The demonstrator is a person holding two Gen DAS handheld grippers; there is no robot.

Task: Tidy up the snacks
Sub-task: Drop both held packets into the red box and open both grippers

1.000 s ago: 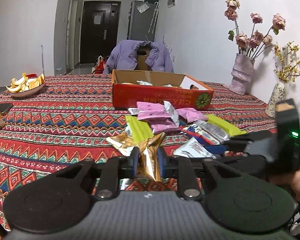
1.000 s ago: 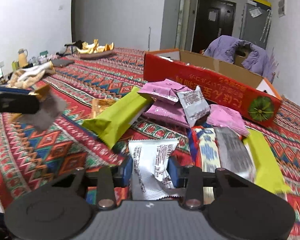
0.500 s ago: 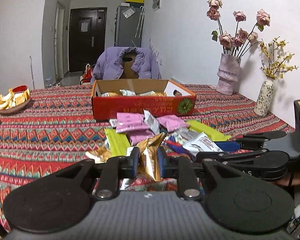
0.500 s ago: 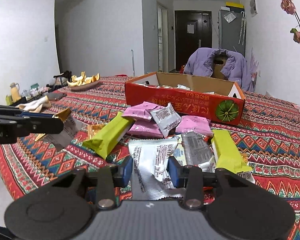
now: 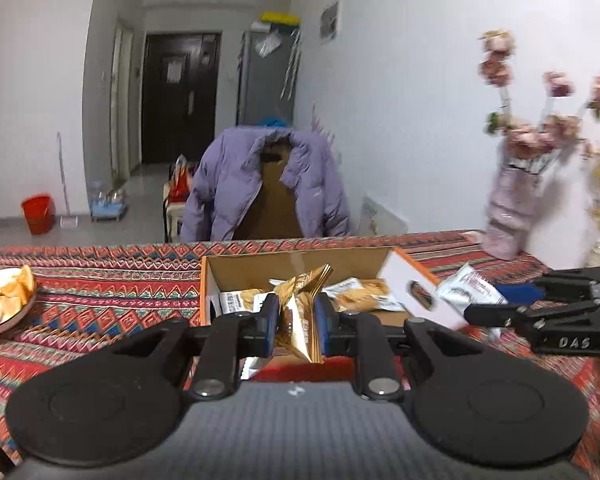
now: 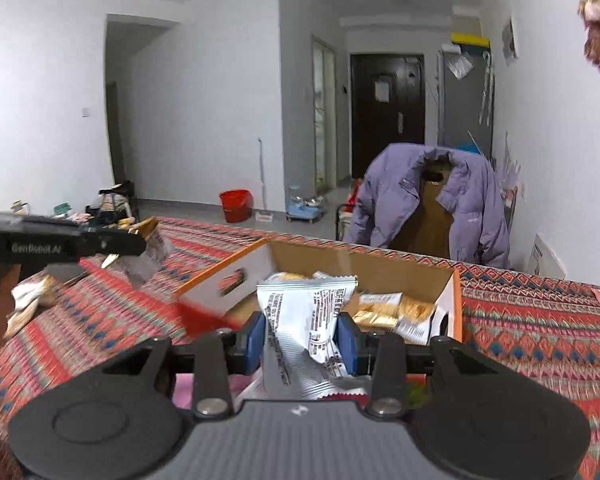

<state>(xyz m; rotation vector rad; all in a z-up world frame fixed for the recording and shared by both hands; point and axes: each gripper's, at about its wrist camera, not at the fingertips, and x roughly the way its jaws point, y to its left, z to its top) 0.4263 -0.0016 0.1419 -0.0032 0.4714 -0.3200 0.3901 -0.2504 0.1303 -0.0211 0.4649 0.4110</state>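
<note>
Left wrist view: left gripper (image 5: 297,317) jaws nearly closed, pinching gold snack packet (image 5: 300,312), held over near edge of cardboard box (image 5: 236,272) on patterned tablecloth (image 5: 100,292). Box holds more packets. Right gripper (image 5: 496,312) at right, carrying white packet, blurred.

Right wrist view: right gripper (image 6: 302,338) jaws partly open, clamping white-silver snack packet (image 6: 306,316) before open box (image 6: 380,268); probably above its near rim.

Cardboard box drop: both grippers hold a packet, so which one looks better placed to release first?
Left, probably. The left gripper holds the gold packet lined up with the cardboard box opening. The right gripper, gripping the white packet, also faces the box, but in the left view it sits beside the box's right end.
</note>
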